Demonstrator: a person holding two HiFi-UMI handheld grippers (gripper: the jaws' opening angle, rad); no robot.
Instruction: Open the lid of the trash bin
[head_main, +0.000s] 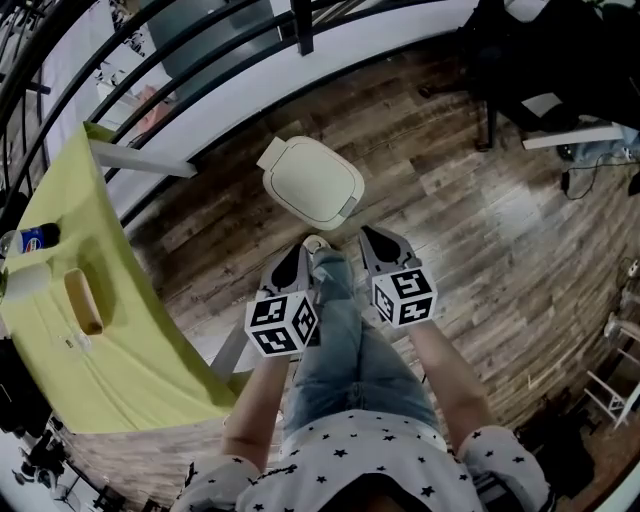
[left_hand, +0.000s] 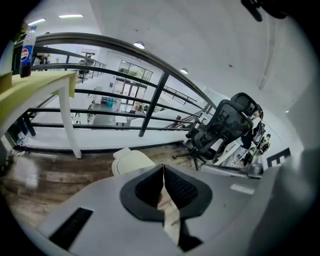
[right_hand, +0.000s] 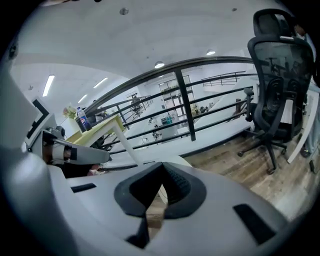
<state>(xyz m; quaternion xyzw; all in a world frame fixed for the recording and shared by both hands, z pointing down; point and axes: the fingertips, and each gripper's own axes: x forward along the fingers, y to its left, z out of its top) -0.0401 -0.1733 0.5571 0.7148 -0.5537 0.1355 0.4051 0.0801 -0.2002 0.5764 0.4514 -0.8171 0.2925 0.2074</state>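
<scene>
Left gripper (head_main: 298, 250): jaws shut tip to tip, nothing held.
Right gripper (head_main: 374, 240): jaws together, empty.
Trash bin (head_main: 311, 180): stands on wood floor (head_main: 470, 230), at 12 o'clock from both grippers, near but not touching them; cream lid down.
Table (head_main: 120, 340): yellow-green cover, at 9 o'clock of bin; bottle (head_main: 30, 240) on it.

Weathered wood-plank floor (head_main: 480, 230) runs up to a black metal railing (head_main: 200, 60). A surface (head_main: 90, 370) draped in yellow-green cloth stands along the left. A black mesh office chair (right_hand: 275, 75) sits to the right, under round ceiling lights (right_hand: 159, 65).
</scene>
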